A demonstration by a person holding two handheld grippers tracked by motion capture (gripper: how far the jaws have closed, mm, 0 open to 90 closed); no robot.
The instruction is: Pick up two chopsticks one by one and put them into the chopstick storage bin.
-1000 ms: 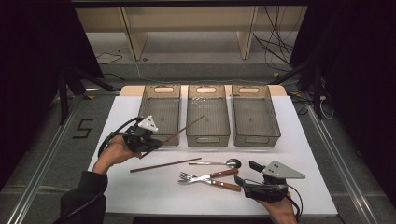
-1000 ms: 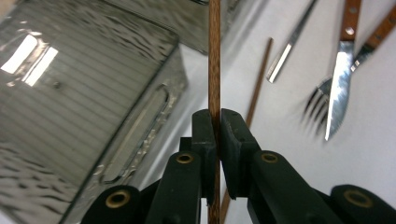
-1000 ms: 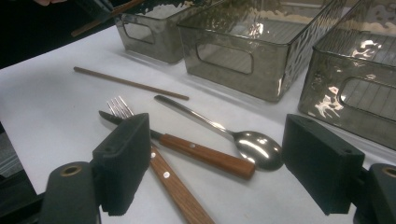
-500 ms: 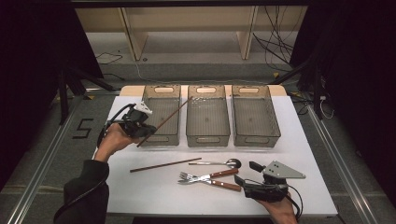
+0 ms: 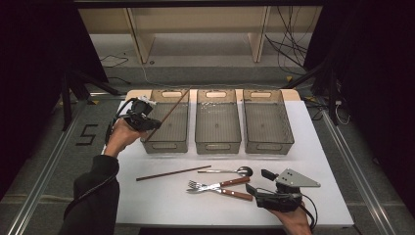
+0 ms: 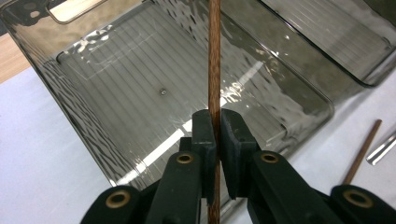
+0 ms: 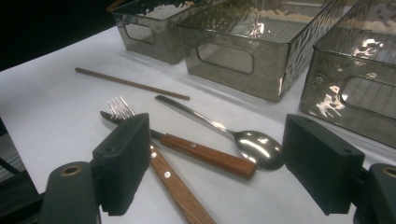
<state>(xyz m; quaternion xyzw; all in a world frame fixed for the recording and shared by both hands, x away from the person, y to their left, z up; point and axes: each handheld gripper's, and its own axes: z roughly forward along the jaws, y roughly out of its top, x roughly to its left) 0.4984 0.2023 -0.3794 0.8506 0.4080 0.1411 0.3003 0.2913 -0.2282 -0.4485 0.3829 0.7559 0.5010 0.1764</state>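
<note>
Three clear smoked-plastic bins stand in a row at the far side of the white table [image 5: 147, 205]; the left bin [image 5: 166, 145] serves as landmark. The left gripper [image 5: 142, 119] hovers at that bin's left wall, its jaws clamped tight on a chopstick [image 5: 169, 115]. This chopstick is a thin, straight, round stick of reddish-brown wood with fine grain, uniform in width along the visible length. It slants up and away from the gripper, crossing over the left bin's open top toward its far right corner. In the left gripper view the stick runs vertically between the two black pads, with the bin's ribbed floor beneath it.

A second chopstick [image 5: 172, 172], same colour and build, lies flat on the table in front of the left bin, near its front wall. Right of that lie a spoon [image 5: 235, 171] and two wooden-handled forks [image 5: 218, 187], their handles crossing. Farther right, well apart from the left bin, the right gripper [image 5: 259, 182] rests low at the near table edge, jaws spread wide with nothing between them, pointing at the fork handles.
</note>
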